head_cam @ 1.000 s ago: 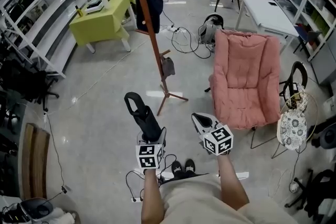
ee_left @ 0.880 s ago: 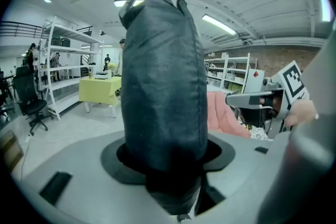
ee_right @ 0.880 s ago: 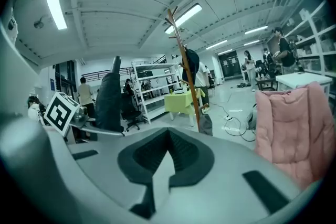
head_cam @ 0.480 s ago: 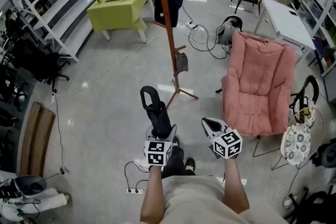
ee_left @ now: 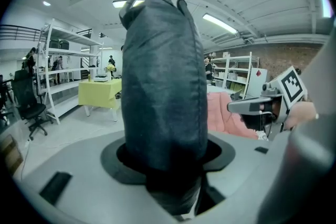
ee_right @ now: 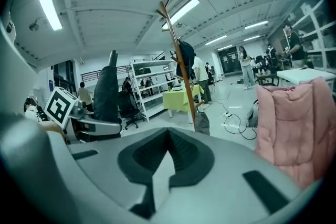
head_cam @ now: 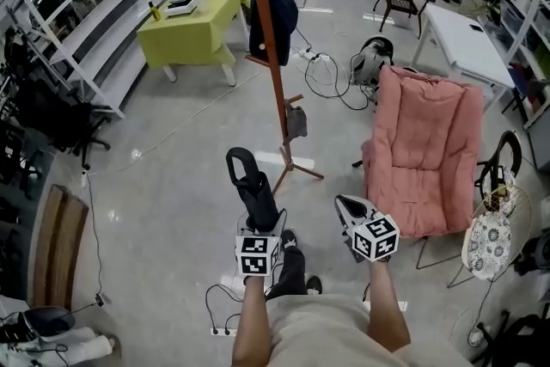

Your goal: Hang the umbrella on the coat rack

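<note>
Head view: the left gripper (head_cam: 262,223) grasps a folded black umbrella (head_cam: 252,189), upright at lower centre. The thin wooden coat rack (head_cam: 268,39) stands at upper centre, well apart.

Left gripper view: the umbrella's matte, creased fabric fills the jaws.

Right gripper view: the right gripper (ee_right: 168,134) is clenched and empty.

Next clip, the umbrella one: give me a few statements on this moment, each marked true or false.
1. The left tool grips the folded umbrella. True.
2. The umbrella hangs on the coat rack. False: it stands upright in the left tool, apart from the rack.
3. The right tool holds nothing. True.
4. The armchair is green. False: it is pink.
5. A dark garment hangs on the coat rack. True.
</note>
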